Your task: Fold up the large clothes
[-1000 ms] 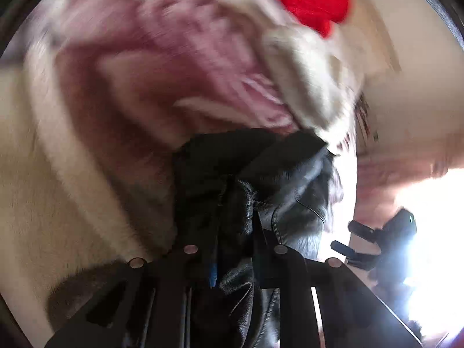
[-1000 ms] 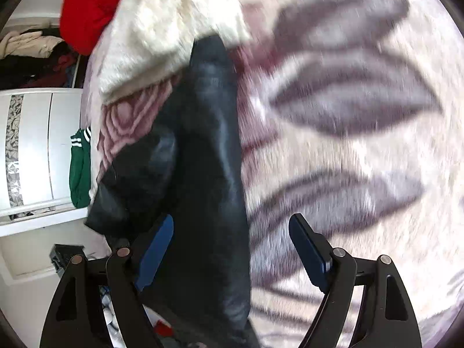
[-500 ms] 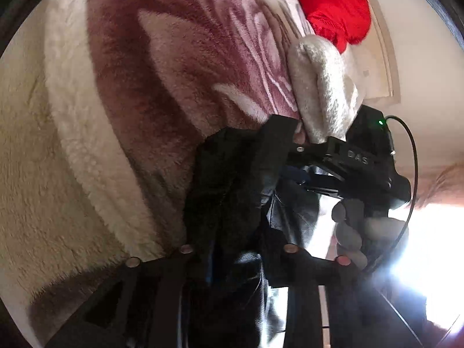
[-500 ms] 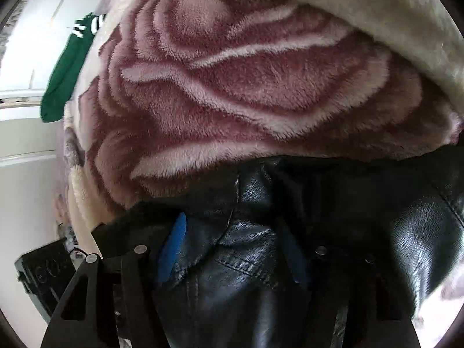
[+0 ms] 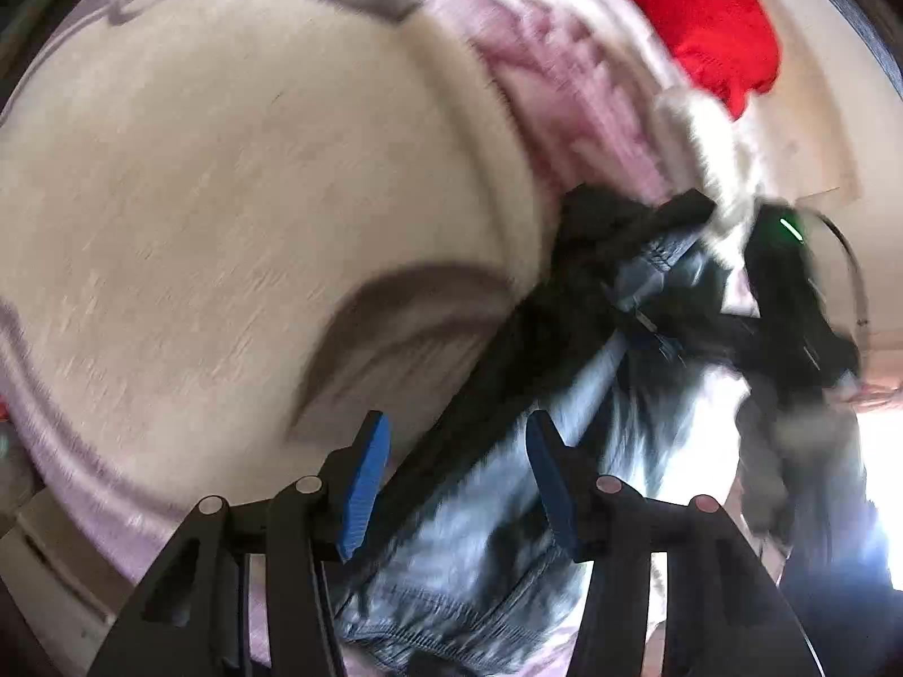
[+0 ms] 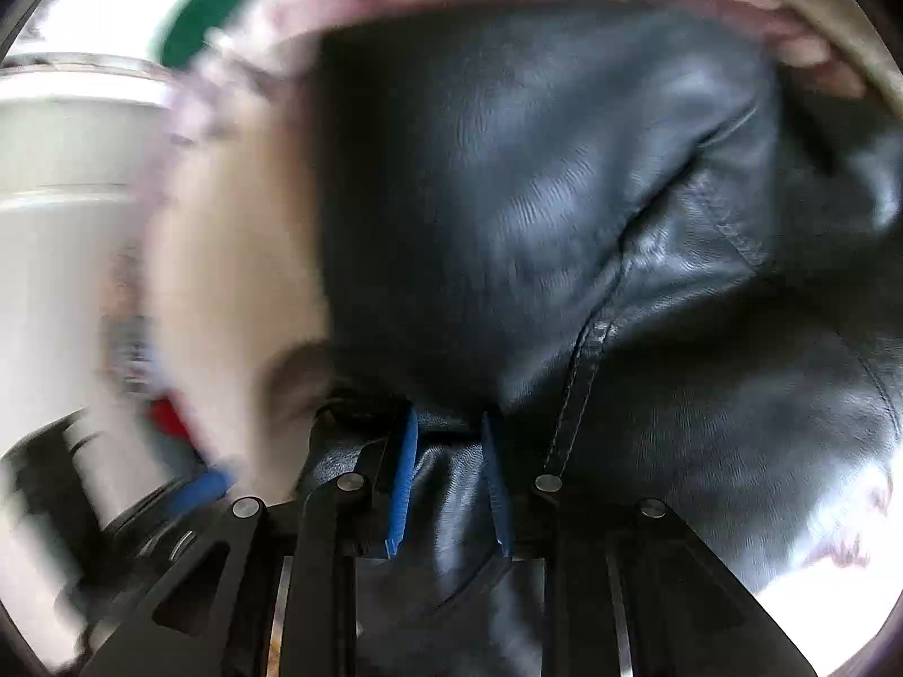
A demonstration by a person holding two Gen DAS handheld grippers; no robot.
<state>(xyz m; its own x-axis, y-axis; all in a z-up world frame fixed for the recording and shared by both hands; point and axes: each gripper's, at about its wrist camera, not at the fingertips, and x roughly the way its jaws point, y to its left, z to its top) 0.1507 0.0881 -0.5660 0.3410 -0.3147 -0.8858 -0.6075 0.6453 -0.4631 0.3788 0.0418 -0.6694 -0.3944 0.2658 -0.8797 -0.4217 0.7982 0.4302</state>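
Observation:
A black leather jacket (image 5: 508, 508) lies on a plush cream and pink floral blanket (image 5: 226, 169). My left gripper (image 5: 457, 479) is open, its blue pads apart, with the jacket passing loosely between and beyond them. The right gripper shows in the left wrist view (image 5: 790, 304), at the jacket's far end. In the right wrist view the right gripper (image 6: 448, 485) is shut on a fold of the jacket (image 6: 564, 197), which fills most of that view.
A red garment (image 5: 694, 17) and a cream fluffy garment (image 5: 705, 135) lie at the blanket's far side. A green garment (image 6: 226, 5) and white furniture (image 6: 68, 141) lie beyond the blanket's edge. Both views are motion-blurred.
My left gripper has let go of the jacket and opened, drawing back. My right gripper has closed on the jacket, which it straddled open a second ago.

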